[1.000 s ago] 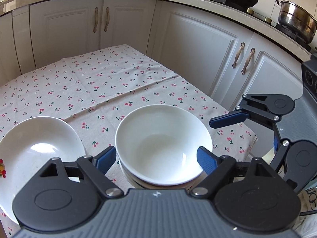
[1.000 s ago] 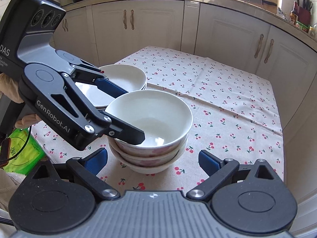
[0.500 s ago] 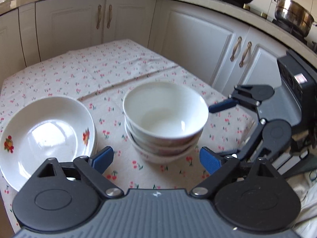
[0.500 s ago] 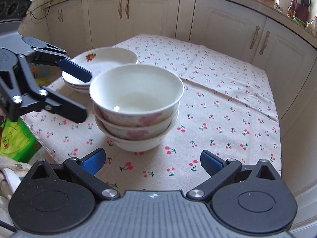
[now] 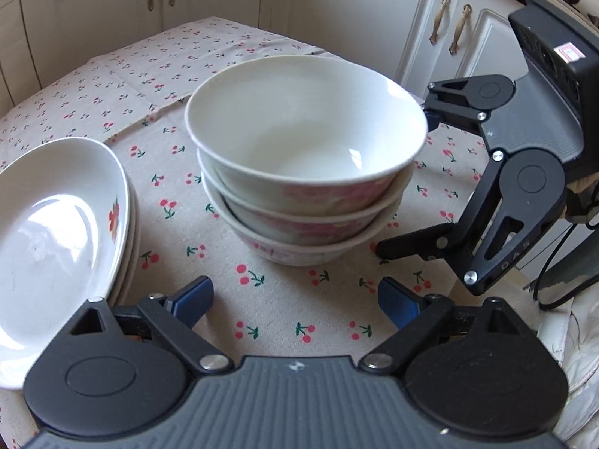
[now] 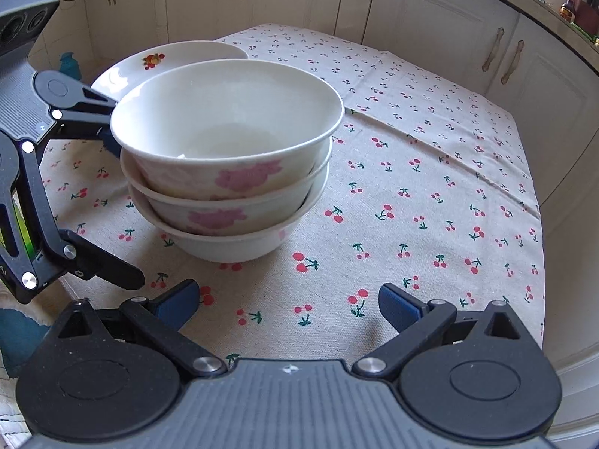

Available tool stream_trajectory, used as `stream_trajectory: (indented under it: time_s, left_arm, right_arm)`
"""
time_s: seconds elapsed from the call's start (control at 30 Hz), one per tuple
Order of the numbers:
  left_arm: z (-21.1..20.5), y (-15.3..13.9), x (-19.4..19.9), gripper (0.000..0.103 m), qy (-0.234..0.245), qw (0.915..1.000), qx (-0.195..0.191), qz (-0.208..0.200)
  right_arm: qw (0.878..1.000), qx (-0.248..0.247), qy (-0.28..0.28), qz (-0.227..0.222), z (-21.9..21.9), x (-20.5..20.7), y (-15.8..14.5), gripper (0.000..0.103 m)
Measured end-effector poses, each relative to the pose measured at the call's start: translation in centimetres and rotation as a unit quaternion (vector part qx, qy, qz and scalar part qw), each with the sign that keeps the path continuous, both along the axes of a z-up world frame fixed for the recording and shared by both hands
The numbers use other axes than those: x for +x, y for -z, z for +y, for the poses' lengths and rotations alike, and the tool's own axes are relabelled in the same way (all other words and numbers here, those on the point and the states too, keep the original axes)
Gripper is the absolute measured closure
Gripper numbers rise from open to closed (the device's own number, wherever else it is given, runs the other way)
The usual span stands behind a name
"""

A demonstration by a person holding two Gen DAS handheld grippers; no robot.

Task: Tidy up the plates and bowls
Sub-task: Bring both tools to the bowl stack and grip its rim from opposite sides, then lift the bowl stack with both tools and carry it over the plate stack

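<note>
A stack of three white bowls with pink flowers point(image 5: 307, 172) stands on the cherry-print tablecloth point(image 5: 262, 299); it also shows in the right wrist view point(image 6: 224, 161). A stack of white plates with a fruit motif point(image 5: 56, 232) sits left of the bowls, and behind them in the right wrist view point(image 6: 168, 60). My left gripper point(image 5: 295, 301) is open and empty, low over the cloth in front of the bowls. My right gripper point(image 6: 288, 299) is open and empty, also just short of the bowls. Each gripper shows in the other's view, on either side of the bowl stack.
White kitchen cabinets point(image 6: 449, 37) surround the table on the far sides. The table's right edge point(image 6: 539, 224) drops off close to the cabinets. A green bag point(image 6: 22, 232) lies below the left side. A wide stretch of cloth point(image 6: 430, 142) lies right of the bowls.
Both grippers have pulled back and dropped lower. The left gripper's finger has left the top bowl's rim, and the bowl stays on the stack.
</note>
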State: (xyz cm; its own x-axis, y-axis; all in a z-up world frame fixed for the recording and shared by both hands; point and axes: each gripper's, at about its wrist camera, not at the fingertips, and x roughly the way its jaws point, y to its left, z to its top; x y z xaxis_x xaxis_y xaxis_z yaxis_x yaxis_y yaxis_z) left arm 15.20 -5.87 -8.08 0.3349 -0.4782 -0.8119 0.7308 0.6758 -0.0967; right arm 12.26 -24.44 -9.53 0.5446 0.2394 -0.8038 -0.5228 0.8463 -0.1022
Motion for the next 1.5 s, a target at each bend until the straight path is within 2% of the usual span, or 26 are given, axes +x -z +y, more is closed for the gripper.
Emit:
stream_trajectory:
  time_s: [0.07, 0.13, 0.2, 0.4, 0.53, 0.67, 0.83, 1.03, 1.33, 1.5]
  left_arm:
    - [-0.6, 0.2, -0.2, 0.000, 0.018, 0.9998, 0.011, -0.003]
    - [-1.3, 0.5, -0.8, 0.000, 0.035, 0.9985, 0.033, -0.026]
    - [-1.5, 0.5, -0.8, 0.000, 0.031, 0.9988, 0.033, -0.020]
    - [-1.6, 0.5, -0.7, 0.000, 0.032, 0.9985, 0.043, -0.012]
    - [-1.5, 0.4, -0.3, 0.003, 0.034, 0.9990, 0.023, -0.019]
    - [-1.4, -0.2, 0.2, 0.003, 0.048, 0.9985, 0.010, -0.026]
    - [-1.4, -0.8, 0.8, 0.003, 0.069, 0.9967, 0.017, -0.038]
    - [-0.9, -1.1, 1.8, 0.003, 0.102, 0.9938, 0.025, -0.037]
    - [-0.8, -1.6, 3.6, 0.005, 0.137, 0.9904, 0.006, -0.019]
    - [-1.0, -1.6, 3.9, 0.007, 0.152, 0.9880, 0.006, -0.022]
  right_arm:
    - [1.000, 0.004, -0.004, 0.003, -0.1, 0.2, 0.1, 0.000]
    - [1.000, 0.011, -0.006, 0.009, -0.3, 0.4, 0.1, 0.000]
    - [0.999, 0.025, -0.003, 0.020, -0.7, 0.8, 0.3, 0.000]
    - [0.999, 0.031, -0.022, 0.006, -1.0, 0.7, 0.5, 0.000]
    - [0.999, 0.024, -0.036, 0.002, -0.7, 0.9, 0.3, 0.000]
    - [0.996, 0.016, -0.085, -0.013, -0.4, 1.0, -0.2, 0.001]
    - [0.988, 0.007, -0.153, -0.027, 0.0, 1.8, -1.4, 0.005]
    - [0.975, -0.012, -0.222, -0.016, 0.8, 2.6, -1.9, 0.010]
    - [0.970, -0.003, -0.241, 0.007, 1.1, 3.4, -2.3, 0.010]
    - [0.970, 0.009, -0.242, 0.012, 1.1, 3.5, -2.8, 0.010]
